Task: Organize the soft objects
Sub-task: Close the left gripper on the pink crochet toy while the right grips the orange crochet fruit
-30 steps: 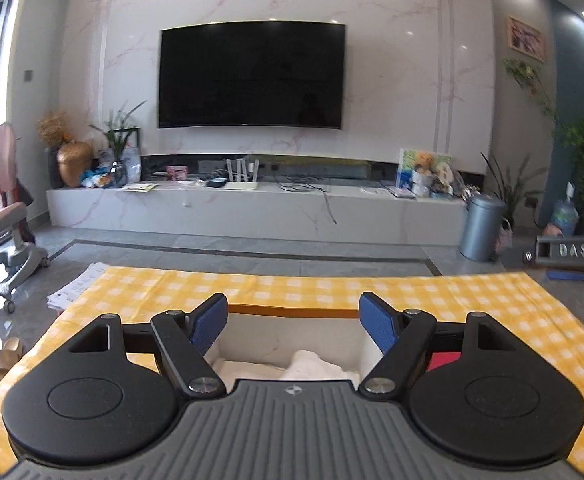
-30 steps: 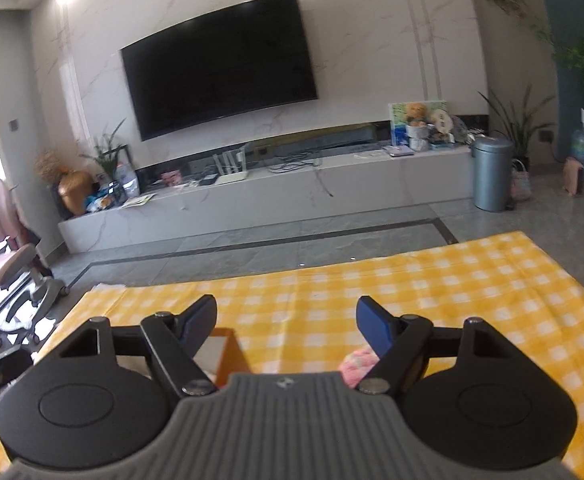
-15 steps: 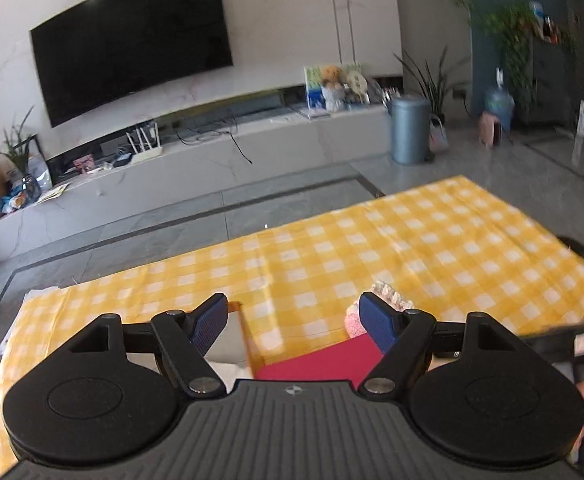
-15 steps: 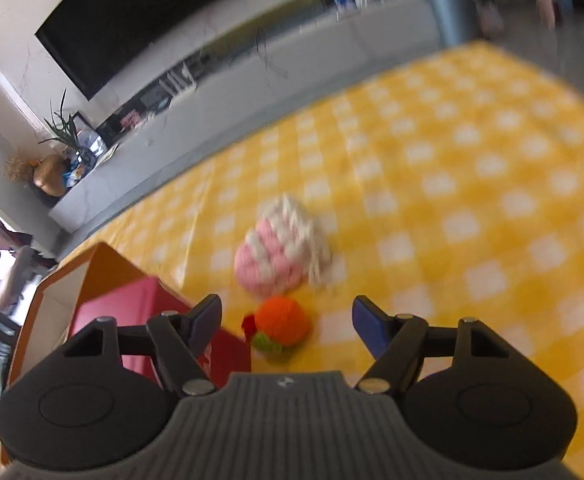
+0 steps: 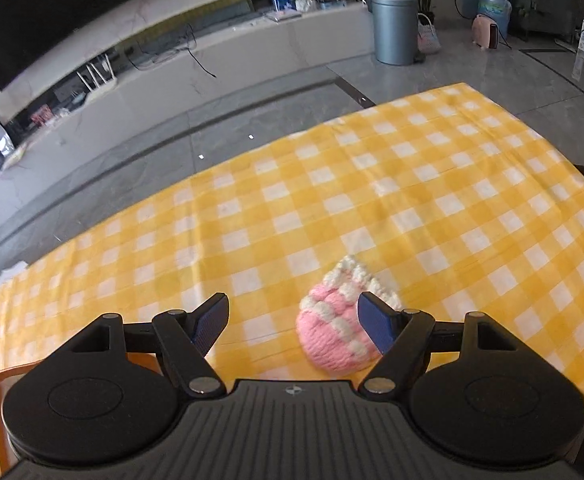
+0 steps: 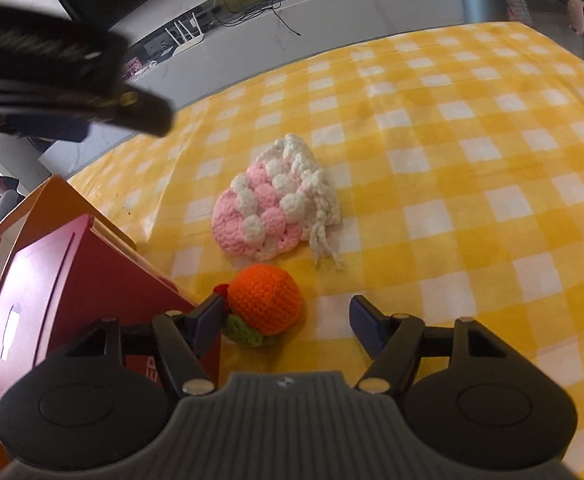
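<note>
A pink and white crocheted pouch [image 6: 276,208] lies on the yellow checked tablecloth [image 6: 451,140]. In the left wrist view the pouch [image 5: 331,332] sits just behind my right fingertip. My left gripper [image 5: 293,322] is open and empty above the cloth. An orange crocheted fruit with green leaves [image 6: 264,308] lies in front of the pouch, between the jaws of my open right gripper [image 6: 288,324], close to its left finger. The left gripper's body [image 6: 52,68] shows blurred at the upper left of the right wrist view.
An orange box with a red lid [image 6: 64,280] stands at the left, touching distance from the orange fruit. Its edge shows in the left wrist view [image 5: 0,384]. Beyond the table's far edge are a grey floor, a TV bench and a grey bin [image 5: 393,28].
Both grippers have tilted down and moved forward over the table. The left one swung right from the box toward the pouch. The right one has closed in on the orange fruit.
</note>
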{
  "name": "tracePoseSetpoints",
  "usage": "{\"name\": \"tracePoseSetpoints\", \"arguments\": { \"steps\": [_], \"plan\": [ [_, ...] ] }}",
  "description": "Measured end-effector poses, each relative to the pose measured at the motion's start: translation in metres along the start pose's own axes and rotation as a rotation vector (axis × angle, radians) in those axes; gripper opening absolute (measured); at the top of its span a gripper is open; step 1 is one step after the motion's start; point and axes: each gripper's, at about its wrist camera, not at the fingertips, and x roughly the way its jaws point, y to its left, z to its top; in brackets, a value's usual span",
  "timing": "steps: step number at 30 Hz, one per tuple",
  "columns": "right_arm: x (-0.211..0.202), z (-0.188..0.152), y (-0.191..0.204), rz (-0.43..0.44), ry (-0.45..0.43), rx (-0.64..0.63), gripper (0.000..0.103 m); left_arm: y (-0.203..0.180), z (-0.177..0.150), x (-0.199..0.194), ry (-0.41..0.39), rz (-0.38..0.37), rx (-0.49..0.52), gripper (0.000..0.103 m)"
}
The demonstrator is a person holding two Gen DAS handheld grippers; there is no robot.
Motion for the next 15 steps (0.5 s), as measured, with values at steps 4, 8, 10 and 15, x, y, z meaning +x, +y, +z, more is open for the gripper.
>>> {"name": "tracePoseSetpoints", "arguments": {
  "steps": [4,8,10,15],
  "plan": [
    [0.001,0.001,0.002,0.005,-0.006,-0.011,0.067,-0.011,0.012,0.025,0.076,-0.129,0.013,0.087],
    [0.003,0.0,0.001,0.009,-0.018,-0.023,0.065,-0.027,0.017,0.045,0.119,-0.184,0.073,0.087],
    [0.004,0.001,0.001,0.013,-0.017,-0.024,0.065,-0.035,0.018,0.058,0.163,-0.169,0.112,0.087],
    [0.005,0.002,0.002,0.032,-0.024,-0.032,0.057,-0.031,0.021,0.086,0.246,-0.13,0.108,0.088]
  ]
}}
